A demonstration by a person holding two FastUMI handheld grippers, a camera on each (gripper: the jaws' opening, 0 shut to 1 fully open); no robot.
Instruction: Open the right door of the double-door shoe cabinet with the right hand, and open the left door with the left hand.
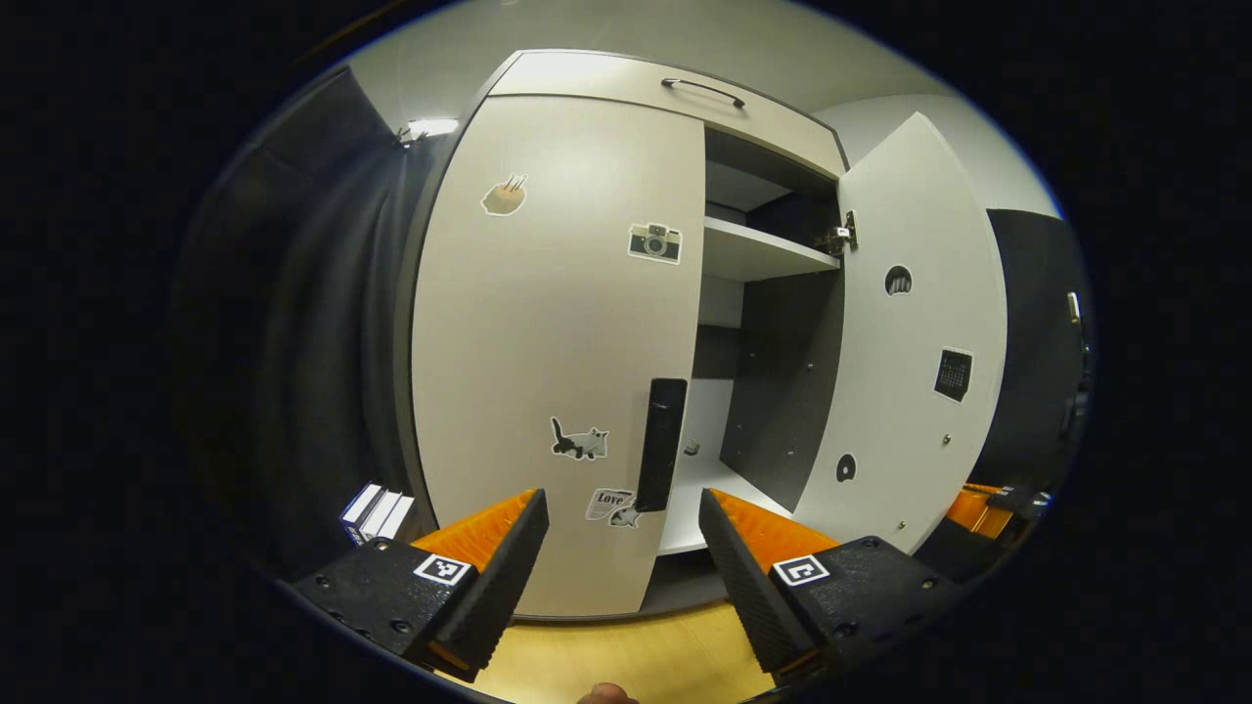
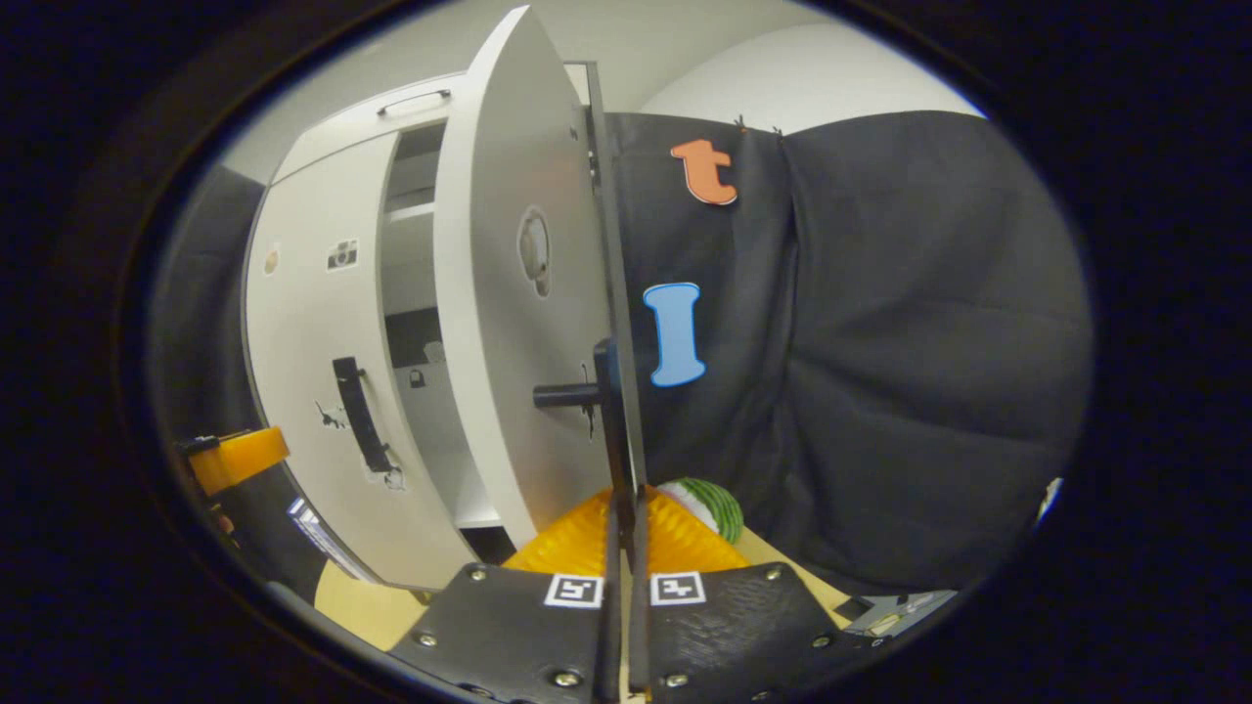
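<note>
The left gripper (image 1: pixel 623 513) has its fingers spread wide apart and holds nothing; they stand just short of the closed left door (image 1: pixel 558 332), one to each side of its black handle (image 1: pixel 661 445), which hangs near the door's inner edge, and neither finger touches it. In the right gripper view the right gripper (image 2: pixel 623 518) has its two fingers drawn together on the thin free edge of the right door (image 2: pixel 509 293), which runs up between them; both fingers seem to press on the panel, just below the door's own handle (image 2: pixel 587 394), a dark bar that sticks out to the side. The cabinet (image 1: pixel 675 93) has two doors: the left one shut, the right one (image 1: pixel 910 323) swung wide open. Past the open door the inside shows one shelf (image 1: pixel 758 256) above and a pale bottom board below it, with a small dark object lying on the board. Above the doors runs a panel with one slim bar handle (image 1: pixel 702 90). The left door carries four stickers: a camera (image 1: pixel 654 242), a cat (image 1: pixel 579 442), a pale one near the top and one at the bottom beside the handle on which the word "Love" can be read. Three more dark stickers sit on the inner face of the open door. The other gripper shows at the far left of the right gripper view (image 2: pixel 235 458).
</note>
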